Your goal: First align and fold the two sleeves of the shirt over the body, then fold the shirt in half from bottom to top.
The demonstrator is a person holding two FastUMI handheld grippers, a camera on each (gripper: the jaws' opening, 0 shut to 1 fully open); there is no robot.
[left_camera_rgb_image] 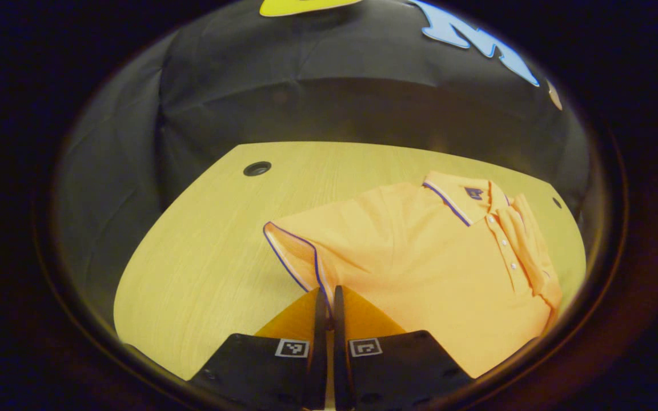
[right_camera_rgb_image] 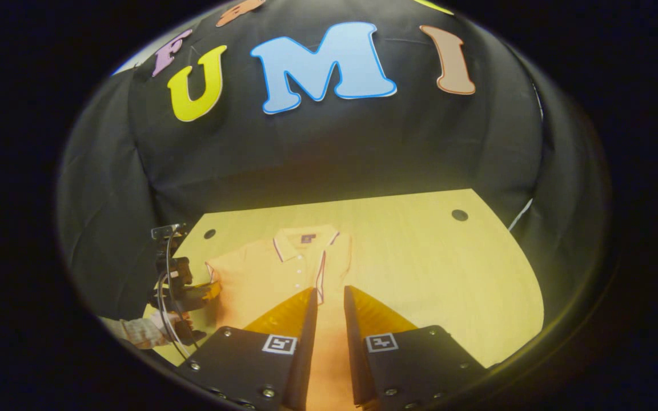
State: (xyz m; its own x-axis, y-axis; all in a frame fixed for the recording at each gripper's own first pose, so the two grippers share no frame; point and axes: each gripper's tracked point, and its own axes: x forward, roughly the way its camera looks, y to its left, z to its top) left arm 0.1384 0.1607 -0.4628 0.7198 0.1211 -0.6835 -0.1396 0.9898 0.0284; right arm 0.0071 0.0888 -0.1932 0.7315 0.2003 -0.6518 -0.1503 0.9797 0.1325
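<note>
Pinching the near-left sleeve (left_camera_rgb_image: pixel 295 251) edge, left gripper (left_camera_rgb_image: pixel 329 294) must carry it right over the shirt (left_camera_rgb_image: pixel 420 257), while right gripper (right_camera_rgb_image: pixel 329 297) hovers parted.

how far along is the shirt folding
One sleeve already lies folded over the shirt body. The other sleeve is in hand: the left gripper is nearly closed at its cuff, though actual pinching is unclear. The right gripper hovers open. The bottom-to-top fold remains.
</note>
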